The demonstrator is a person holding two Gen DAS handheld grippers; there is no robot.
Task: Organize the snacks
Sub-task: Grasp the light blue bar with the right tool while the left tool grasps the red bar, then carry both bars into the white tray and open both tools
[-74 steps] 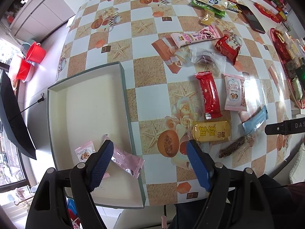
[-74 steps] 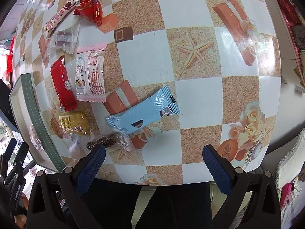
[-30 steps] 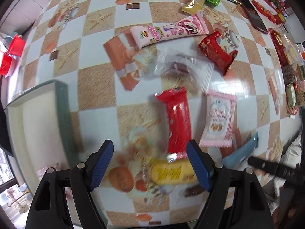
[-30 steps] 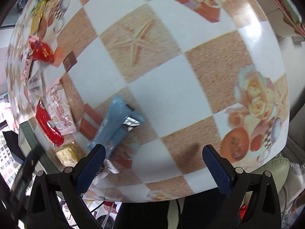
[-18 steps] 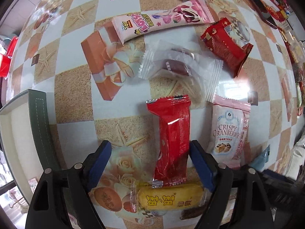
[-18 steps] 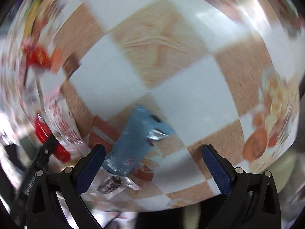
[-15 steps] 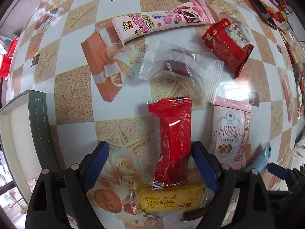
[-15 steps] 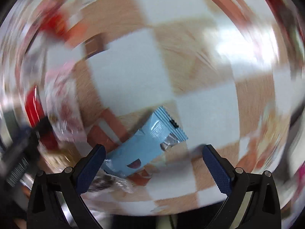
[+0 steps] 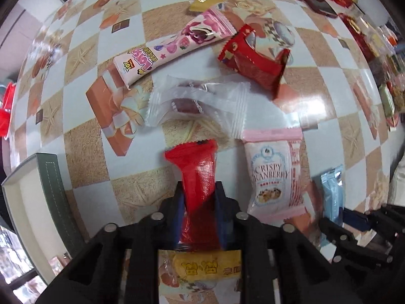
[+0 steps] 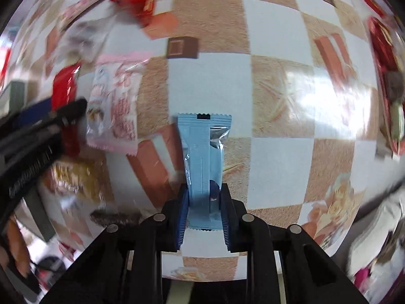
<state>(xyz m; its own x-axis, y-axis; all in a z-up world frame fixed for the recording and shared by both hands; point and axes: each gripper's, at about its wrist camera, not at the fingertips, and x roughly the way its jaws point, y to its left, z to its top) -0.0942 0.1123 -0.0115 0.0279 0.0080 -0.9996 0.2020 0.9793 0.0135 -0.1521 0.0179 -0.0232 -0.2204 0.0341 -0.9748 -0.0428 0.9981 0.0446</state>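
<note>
Table [image 9: 83, 58]: a glossy checked cloth with starfish and gift-box prints fills both views, packets scattered across it.
Box [image 9: 54, 192]: a pale tray with a green rim at 9 o'clock in the left wrist view, near the red packet and likely where the snacks go.
Pink stick packet [image 9: 174, 48]: long, lying slantwise at 12 o'clock, untouched.
Clear packet [image 9: 200, 101]: crinkly, just beyond the red one's far end.
Cranberry packet [image 9: 274, 174]: pink, flat on the cloth at 3 o'clock of the red one, just beside it.
Red packet [image 9: 198, 177]: and it's caught! It sits dead centre, its near end between the left pads, its far end towards 12 o'clock.
Blue packet [image 10: 203, 157]: centre of the right wrist view, held by its near end, its notched end at 12 o'clock.
Left gripper [image 9: 198, 217]: jaws have just snapped in and are clenched on the red packet.
Right gripper [image 10: 203, 215]: jaws have just closed too, grasping the blue packet.
Handling: both look light, thin and slick; the foil probably crumples and the contents may crack. A pinch across the narrow width, nearer the middle, should stop the free end drooping.
</note>
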